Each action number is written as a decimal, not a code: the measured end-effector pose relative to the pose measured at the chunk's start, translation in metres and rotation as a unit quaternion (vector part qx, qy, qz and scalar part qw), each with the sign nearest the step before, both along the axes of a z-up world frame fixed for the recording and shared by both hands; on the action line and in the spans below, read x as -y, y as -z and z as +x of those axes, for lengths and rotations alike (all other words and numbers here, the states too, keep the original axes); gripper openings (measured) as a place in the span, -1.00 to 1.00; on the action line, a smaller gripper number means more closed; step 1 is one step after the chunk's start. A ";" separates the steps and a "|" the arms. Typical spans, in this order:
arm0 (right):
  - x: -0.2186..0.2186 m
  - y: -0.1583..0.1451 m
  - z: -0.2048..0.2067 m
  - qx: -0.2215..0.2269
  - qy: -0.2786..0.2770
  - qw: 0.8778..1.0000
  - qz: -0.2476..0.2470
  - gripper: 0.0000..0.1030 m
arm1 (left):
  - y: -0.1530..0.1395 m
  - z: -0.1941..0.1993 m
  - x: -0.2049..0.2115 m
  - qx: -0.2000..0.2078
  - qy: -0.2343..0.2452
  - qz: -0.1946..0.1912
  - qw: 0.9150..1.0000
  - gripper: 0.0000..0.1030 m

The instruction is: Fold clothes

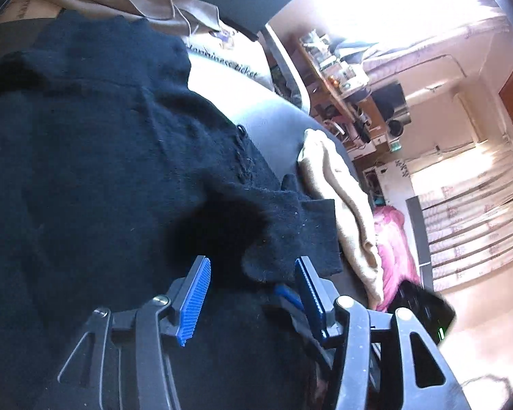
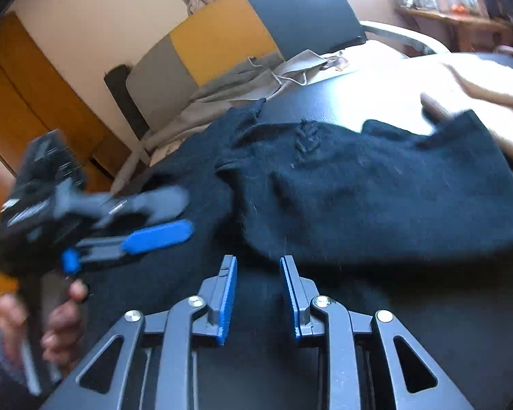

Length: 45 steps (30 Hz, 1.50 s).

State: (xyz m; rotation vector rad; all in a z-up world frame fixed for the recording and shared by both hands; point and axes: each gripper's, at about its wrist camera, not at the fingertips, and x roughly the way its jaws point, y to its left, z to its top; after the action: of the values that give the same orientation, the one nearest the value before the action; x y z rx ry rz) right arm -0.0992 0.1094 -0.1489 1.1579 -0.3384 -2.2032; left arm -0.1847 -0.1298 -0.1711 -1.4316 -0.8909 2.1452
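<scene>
A black knit sweater (image 1: 102, 143) lies spread on a dark tabletop (image 2: 325, 102), partly folded, with a cable pattern (image 2: 306, 141) facing up. In the left wrist view a cuffed sleeve end (image 1: 307, 235) lies just ahead of my left gripper (image 1: 251, 266), which stands open over the knit with nothing pinched. My right gripper (image 2: 256, 263) hovers at the sweater's (image 2: 376, 198) near edge, its blue pads apart and nothing between them. The right wrist view also shows the left gripper (image 2: 186, 212), blurred, over the sweater's left part, with a person's hand (image 2: 61, 324) on its handle.
A beige folded garment (image 1: 342, 205) lies beside the sweater, with pink cloth (image 1: 393, 249) beyond it. A grey garment (image 2: 229, 89) and a white printed shirt (image 1: 229, 65) lie at the table's far side by a chair back (image 2: 301, 7). Cluttered shelves (image 1: 342, 78) stand behind.
</scene>
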 end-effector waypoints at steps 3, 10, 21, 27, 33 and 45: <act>-0.001 0.010 0.018 0.006 -0.004 1.000 0.008 -0.29 | 0.009 -0.008 -0.009 0.016 0.001 -0.011 1.000 0.04; -0.013 0.019 0.034 -0.015 0.011 0.999 -0.045 -0.28 | 0.028 -0.004 -0.006 0.053 -0.042 0.031 0.997 0.04; -0.016 0.020 0.039 -0.021 0.008 0.998 -0.065 -0.23 | 0.049 0.001 0.007 0.102 -0.147 0.106 0.978 0.04; -0.012 0.020 0.035 -0.024 0.005 0.997 -0.071 -0.18 | 0.059 -0.021 -0.004 0.126 -0.188 0.116 0.967 -0.67; -0.013 0.019 0.036 -0.016 0.006 0.997 -0.077 -0.18 | 0.039 -0.037 -0.015 0.071 -0.141 0.096 0.983 -0.94; -0.078 0.017 0.016 0.098 0.078 0.967 -0.223 0.29 | -0.150 -0.065 0.006 -0.169 -0.075 0.104 0.977 -0.94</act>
State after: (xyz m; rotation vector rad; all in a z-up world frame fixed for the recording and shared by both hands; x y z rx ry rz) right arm -0.0835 0.1869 -0.1662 1.1213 -0.9854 -1.9946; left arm -0.2496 -0.1355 -0.0215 -0.8893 -1.0803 2.2347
